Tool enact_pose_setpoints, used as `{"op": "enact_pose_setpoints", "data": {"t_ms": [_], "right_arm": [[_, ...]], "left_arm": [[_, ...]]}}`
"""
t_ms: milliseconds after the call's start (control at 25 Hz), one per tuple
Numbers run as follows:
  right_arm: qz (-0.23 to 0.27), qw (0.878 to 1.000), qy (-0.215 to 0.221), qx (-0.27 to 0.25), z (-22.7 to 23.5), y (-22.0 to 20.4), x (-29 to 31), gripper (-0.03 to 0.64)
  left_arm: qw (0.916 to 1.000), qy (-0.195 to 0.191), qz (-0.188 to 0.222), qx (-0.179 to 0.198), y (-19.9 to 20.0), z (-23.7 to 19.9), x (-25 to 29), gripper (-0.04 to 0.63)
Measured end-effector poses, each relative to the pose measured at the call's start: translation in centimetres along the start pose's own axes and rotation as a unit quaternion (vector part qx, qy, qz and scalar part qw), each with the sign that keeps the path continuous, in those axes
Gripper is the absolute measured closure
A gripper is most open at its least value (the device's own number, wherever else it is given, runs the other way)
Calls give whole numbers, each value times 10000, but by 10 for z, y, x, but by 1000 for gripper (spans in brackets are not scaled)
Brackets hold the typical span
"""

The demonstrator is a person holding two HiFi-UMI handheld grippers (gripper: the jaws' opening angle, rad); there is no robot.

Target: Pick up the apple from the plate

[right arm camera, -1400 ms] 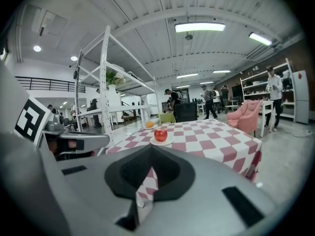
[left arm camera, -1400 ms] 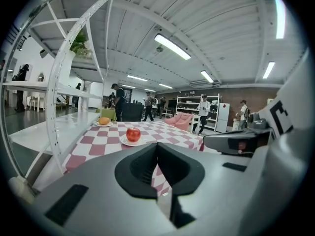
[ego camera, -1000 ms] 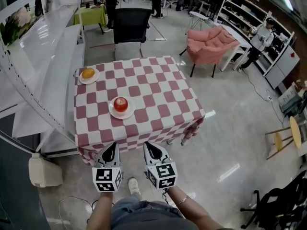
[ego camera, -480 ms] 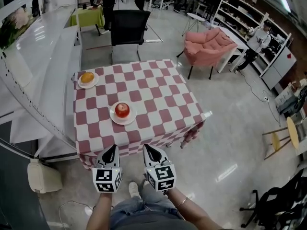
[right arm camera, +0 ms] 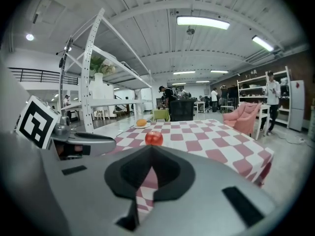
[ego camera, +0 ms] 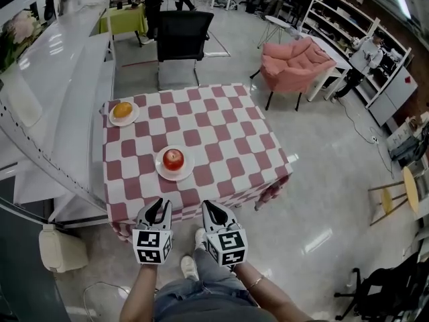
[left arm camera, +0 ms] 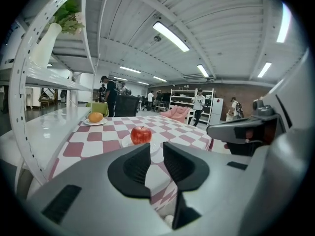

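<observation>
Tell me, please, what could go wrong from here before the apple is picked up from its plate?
1. The left gripper has just been opening its fingers, nothing between them, yet the gap looks narrower than the apple; going in so may push it away.
2. The round apple sits loose on a shallow plate; a nudge could roll it off or slide the plate across the tablecloth.

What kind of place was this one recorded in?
Probably a large open lab or workshop hall, set up for recording: white storage shelving along the wall, a checkered-cloth table standing alone on the floor, a pink armchair, and people standing about.
</observation>
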State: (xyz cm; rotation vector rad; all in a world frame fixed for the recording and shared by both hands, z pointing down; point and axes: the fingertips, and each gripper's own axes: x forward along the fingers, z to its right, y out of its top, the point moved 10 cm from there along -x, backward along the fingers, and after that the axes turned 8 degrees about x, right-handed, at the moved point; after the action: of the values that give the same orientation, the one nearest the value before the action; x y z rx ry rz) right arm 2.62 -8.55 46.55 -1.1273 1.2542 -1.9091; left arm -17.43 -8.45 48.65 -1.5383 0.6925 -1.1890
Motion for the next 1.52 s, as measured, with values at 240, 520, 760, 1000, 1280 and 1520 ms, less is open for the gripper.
{"op": "enact_pose_setpoints", "data": {"t_ms": [240,520,760,1000,1280,1520], "right_arm": [[-62,10000,-46,45,15,7,21,606],[-175,9997,-84,126,33,11,45,606],[-298,9994,-85,174,46,14,65,606],[-384,9991,-41,195,55,21,83,606],[-494,9986,-21,204,69,25,104,606],[-597,9980,20,197,79,27,122,607]], "left_arm": [[9999,-8,-141,35,6,-10,33,435],[9995,19,-303,-19,9,-22,69,387],[9989,-1,-454,-84,9,-30,96,337],[9980,44,-633,-41,12,-37,118,291],[9964,143,-837,60,11,-45,145,258],[9955,112,-946,5,10,-48,165,249]]}}
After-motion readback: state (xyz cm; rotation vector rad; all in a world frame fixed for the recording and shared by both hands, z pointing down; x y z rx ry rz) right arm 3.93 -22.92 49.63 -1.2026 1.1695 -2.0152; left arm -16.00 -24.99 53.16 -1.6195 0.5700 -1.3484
